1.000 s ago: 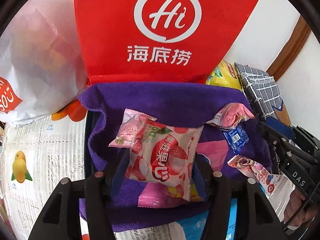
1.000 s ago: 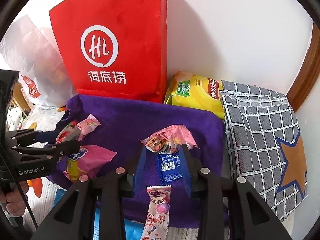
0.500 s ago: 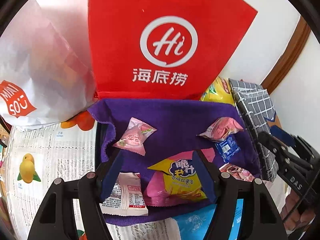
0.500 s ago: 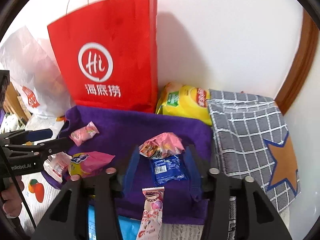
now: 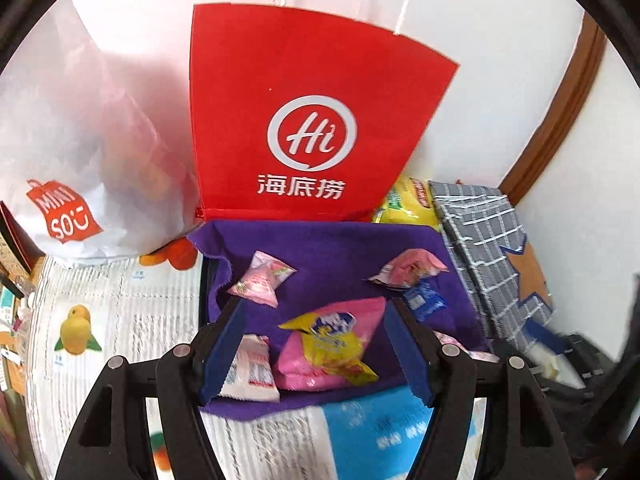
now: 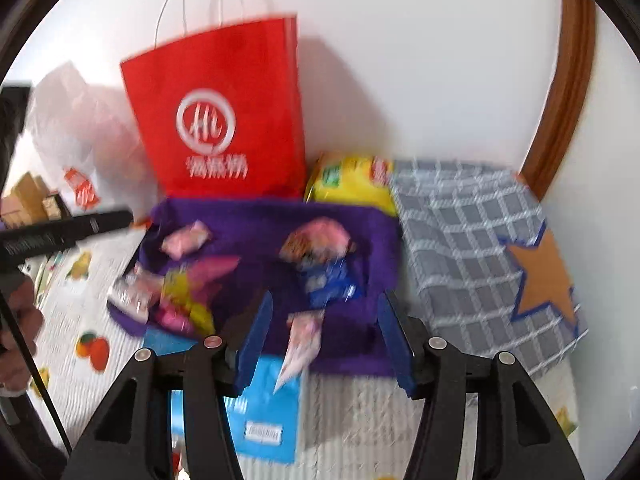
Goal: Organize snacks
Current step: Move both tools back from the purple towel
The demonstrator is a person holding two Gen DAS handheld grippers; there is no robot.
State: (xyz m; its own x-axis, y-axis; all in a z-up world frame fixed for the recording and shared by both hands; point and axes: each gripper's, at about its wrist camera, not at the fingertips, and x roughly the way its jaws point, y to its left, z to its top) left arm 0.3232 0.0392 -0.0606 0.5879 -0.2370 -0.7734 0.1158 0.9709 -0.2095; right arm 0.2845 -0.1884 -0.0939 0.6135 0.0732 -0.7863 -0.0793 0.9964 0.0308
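Far left of the purple cloth (image 5: 328, 248), a white shopping bag (image 5: 80, 152) leaning at the wall. Behind the cloth, a red paper bag (image 5: 312, 120) standing upright. On the cloth's left part, a small pink packet (image 5: 262, 278) and, nearer, a white sachet (image 5: 252, 368); mid-cloth, a pink-and-yellow snack bag (image 5: 328, 348); toward its right, a crumpled pink wrapper (image 5: 408, 268) touching a blue packet (image 5: 424, 300). Right of the cloth, a grey checked box (image 6: 472, 248) beside a yellow chip bag (image 6: 352, 182). Left tongs (image 5: 312, 344) wide apart over the snack bag, gripping nothing. Right tongs (image 6: 324, 332) likewise apart and empty. Sorting seemingly early: snacks loose, none visibly bagged.
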